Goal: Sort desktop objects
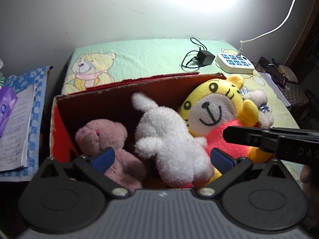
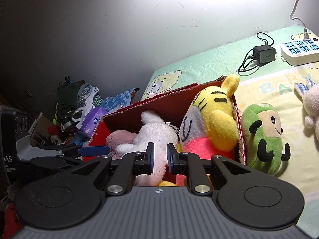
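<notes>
A red cardboard box [image 1: 59, 131] holds a pink bear [image 1: 101, 137], a white plush [image 1: 169, 139] and a yellow tiger plush [image 1: 211, 107]. My left gripper [image 1: 162, 158] hovers open over the box's near side, its blue pads on either side of the white plush and apart from it. My right gripper [image 2: 160, 156] is over the box too. Its jaws are almost together, with nothing between them. It reaches in from the right above the tiger's red body [image 1: 225, 134]. A green plush [image 2: 263, 137] lies outside the box's right wall [image 2: 240, 139], and a beige plush [image 2: 311, 107] lies further right.
A baby-print cloth [image 1: 139, 55] covers the table. A black charger [image 1: 205, 57] and a white power strip [image 1: 235, 62] lie at the back. Papers [image 1: 16, 131] and a purple tissue pack [image 1: 6, 105] sit left, with piled clothes [image 2: 75, 103] beyond.
</notes>
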`<action>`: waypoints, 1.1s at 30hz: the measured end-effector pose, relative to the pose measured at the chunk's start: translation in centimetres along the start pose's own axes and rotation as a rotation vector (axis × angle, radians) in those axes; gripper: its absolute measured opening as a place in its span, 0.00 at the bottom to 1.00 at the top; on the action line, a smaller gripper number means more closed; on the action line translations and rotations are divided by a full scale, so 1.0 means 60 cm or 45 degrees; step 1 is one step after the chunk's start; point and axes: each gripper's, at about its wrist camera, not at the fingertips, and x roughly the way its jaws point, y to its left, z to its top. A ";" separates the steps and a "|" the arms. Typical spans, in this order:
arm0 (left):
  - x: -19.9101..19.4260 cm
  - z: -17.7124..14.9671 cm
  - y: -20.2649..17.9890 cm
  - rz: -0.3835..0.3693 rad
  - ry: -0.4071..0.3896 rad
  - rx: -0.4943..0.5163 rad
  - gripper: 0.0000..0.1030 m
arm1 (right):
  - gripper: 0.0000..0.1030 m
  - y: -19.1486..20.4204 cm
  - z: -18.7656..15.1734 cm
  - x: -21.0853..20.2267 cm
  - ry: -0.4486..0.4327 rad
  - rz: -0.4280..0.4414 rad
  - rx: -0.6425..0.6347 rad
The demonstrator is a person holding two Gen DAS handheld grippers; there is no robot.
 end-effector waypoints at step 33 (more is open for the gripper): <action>-0.029 0.045 -0.317 0.357 -0.188 -0.002 0.99 | 0.20 -0.197 0.059 -0.182 -0.114 0.247 -0.009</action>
